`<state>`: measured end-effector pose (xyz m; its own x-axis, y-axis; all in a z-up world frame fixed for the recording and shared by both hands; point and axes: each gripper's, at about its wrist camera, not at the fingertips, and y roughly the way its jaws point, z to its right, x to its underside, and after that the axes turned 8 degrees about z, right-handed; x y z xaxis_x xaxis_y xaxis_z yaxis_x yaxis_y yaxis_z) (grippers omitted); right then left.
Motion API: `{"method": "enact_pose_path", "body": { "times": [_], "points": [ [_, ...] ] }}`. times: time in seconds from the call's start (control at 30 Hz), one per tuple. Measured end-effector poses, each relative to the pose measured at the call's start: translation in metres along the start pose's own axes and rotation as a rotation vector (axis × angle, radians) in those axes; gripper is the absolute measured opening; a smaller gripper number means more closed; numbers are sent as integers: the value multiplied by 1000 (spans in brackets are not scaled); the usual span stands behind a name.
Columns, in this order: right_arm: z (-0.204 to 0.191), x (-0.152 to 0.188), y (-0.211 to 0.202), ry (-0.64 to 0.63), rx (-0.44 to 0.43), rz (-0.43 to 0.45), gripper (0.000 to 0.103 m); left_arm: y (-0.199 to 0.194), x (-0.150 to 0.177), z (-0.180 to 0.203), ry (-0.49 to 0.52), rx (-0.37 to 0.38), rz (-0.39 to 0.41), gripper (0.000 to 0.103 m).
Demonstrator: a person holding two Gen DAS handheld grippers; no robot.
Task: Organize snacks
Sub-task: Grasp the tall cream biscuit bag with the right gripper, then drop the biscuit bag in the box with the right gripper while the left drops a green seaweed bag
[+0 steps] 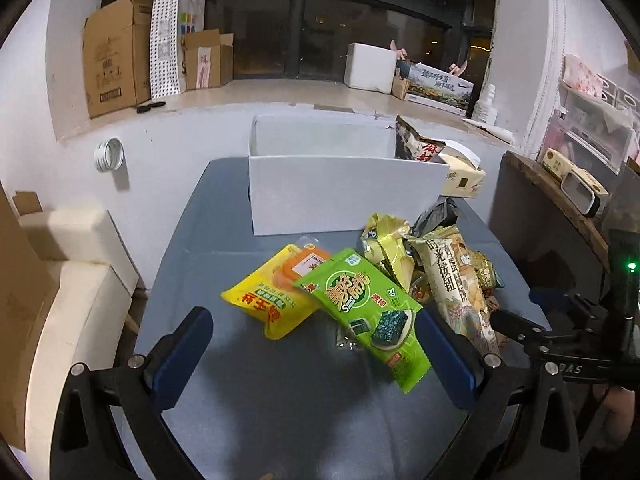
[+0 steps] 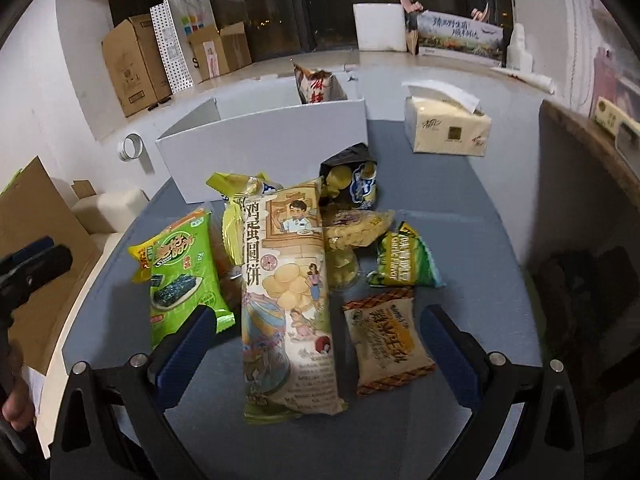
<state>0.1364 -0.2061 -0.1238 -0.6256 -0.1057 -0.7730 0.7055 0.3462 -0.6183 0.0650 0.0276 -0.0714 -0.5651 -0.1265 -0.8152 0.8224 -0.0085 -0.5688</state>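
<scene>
On the grey-blue tabletop point(image 2: 480, 216), I see the snacks lying loose in front of a white open-topped box point(image 2: 276, 148). My left gripper point(image 1: 314, 350) hovers low over the near edge with its jaws spread wide and nothing between them; its right blue pad sits just beside the green seaweed snack packet point(image 1: 362, 312), whose corner carries a picture of dark seaweed squares. That packet overlaps a yellow packet point(image 1: 268, 300) with red characters I cannot read.

My right gripper point(image 2: 316, 346) is likewise spread wide and holds nothing. Between its fingers lie the near end of a tall egg round-biscuit bag point(image 2: 288, 304), printed "鸡蛋圆饼" with a cartoon cook, and a small beige packet with a plaid border point(image 2: 386, 344). Beyond the plaid packet lies a green packet marked "Garlic Flavor" point(image 2: 404, 260). A dark chip bag point(image 2: 352, 180) leans near the box.

One brown-and-white bag point(image 2: 318, 84) stands inside the box at its right end. A tissue pack point(image 2: 446, 128) sits on the table to the right of the box.
</scene>
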Motion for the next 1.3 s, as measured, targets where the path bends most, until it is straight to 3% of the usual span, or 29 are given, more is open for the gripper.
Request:
{"method": "enact_pose_path", "body": {
  "times": [0.37, 0.4, 0.43, 0.47, 0.5, 0.8, 0.97, 1.3],
  "points": [
    [-10, 3, 56, -43, -14, -138, 103, 2, 4, -10, -34, -28, -13, 103],
    [-11, 4, 59, -52, -21, -144, 93, 3, 4, -10, -38, -26, -16, 103],
    [-11, 5, 60, -54, -30, -150, 57, 4, 5, -11, -42, -21, -21, 103],
    [-11, 6, 61, -46, -52, -153, 42, 4, 5, -11, -43, -17, -24, 103],
    [-11, 5, 59, -48, -52, -141, 39, 5, 5, -10, -41, -15, -27, 103],
    [-6, 0, 12, -62, -91, -32, 37, 23, 8, 11, -6, 9, -96, 103],
    [4, -4, -21, -55, -50, 34, 37, 48, 5, 30, -16, -11, -171, 103],
    [30, -3, -56, -17, 9, 89, 37, 114, 0, 60, -79, -179, -305, 103]
  ]
}}
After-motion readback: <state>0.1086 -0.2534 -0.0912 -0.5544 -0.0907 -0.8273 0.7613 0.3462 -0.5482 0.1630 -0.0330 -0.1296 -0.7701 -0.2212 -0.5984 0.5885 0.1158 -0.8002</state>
